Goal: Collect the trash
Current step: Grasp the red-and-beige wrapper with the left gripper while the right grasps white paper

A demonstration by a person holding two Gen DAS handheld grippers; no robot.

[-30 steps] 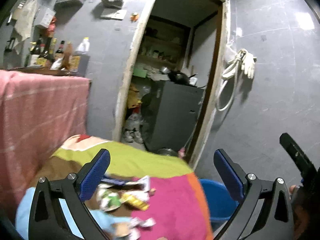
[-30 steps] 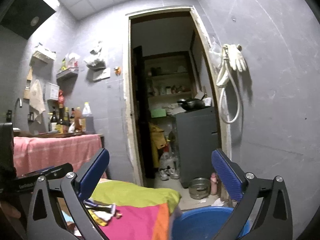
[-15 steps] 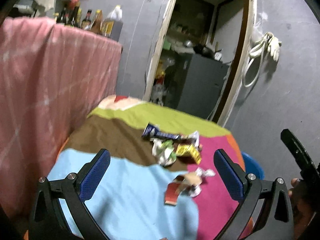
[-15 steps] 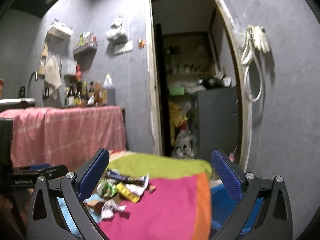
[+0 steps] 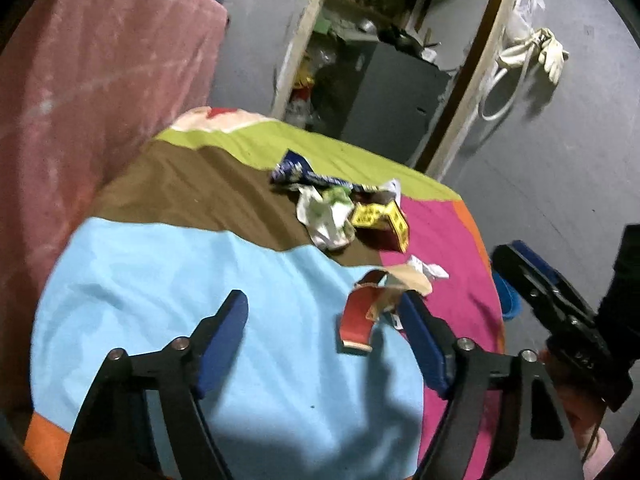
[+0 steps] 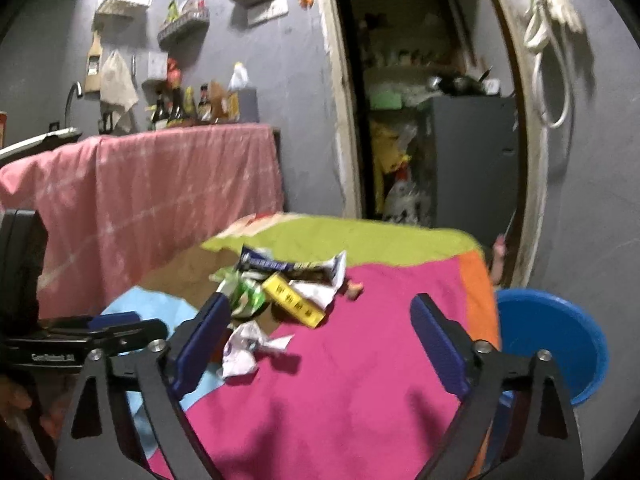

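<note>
Spread over your bench, a patchwork cloth (image 5: pixel 160 288) is carrying crumpled wrappers (image 5: pixel 340 216); you are narrowing both the left hand-held gripper (image 5: pixel 324 336) and right hand-held gripper (image 6: pixel 320 332), each still apart and empty.

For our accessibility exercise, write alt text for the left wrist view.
The left claw hovers open over a colourful tablecloth, with a red torn wrapper just ahead between its fingers, untouched. More crumpled wrappers lie beyond, near a doorway.
</note>
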